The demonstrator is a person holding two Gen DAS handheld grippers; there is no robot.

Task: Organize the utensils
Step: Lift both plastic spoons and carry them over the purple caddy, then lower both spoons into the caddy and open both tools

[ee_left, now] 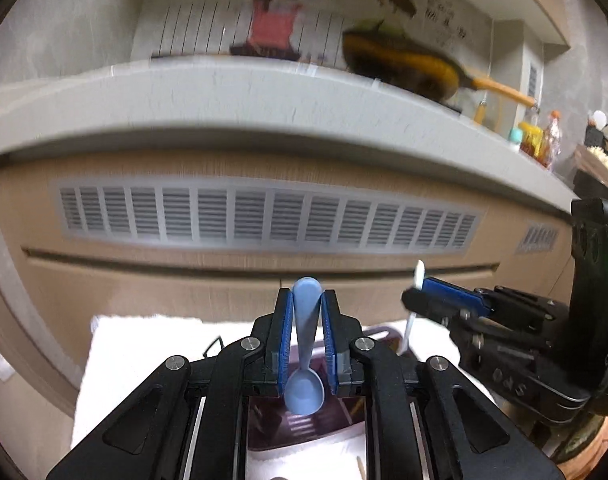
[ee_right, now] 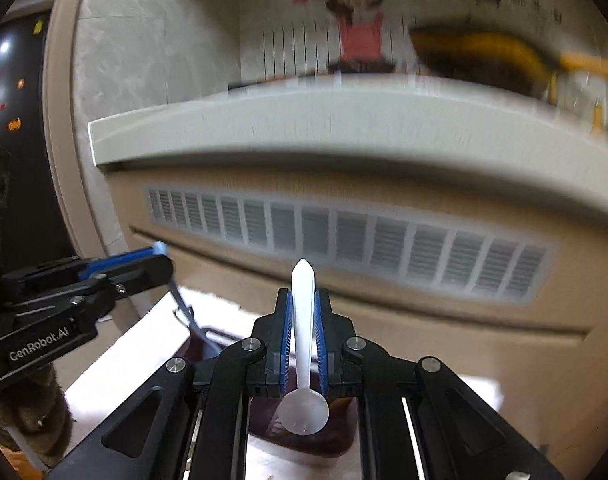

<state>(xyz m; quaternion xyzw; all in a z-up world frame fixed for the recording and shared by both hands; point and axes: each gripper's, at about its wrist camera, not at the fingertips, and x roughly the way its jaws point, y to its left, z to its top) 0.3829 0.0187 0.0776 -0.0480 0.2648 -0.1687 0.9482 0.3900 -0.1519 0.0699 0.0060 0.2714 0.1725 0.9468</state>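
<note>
Above the white tabletop point(ee_left: 144, 344):
left claw point(ee_left: 307, 300): nearly closed, pinching blue spoon point(ee_left: 304, 390)
right claw point(ee_right: 303, 300): narrow gap, white spoon point(ee_right: 304, 408) upright between pads

White lettering reading "GenRobot.AI" runs along the black body of the left gripper point(ee_right: 160, 260), seen from the right wrist. Writing on the wall poster point(ee_left: 440, 8) is too blurred to read.

Blue spoon point(ee_left: 306, 344) upright, bowl down; white spoon point(ee_right: 303, 340) likewise
</note>
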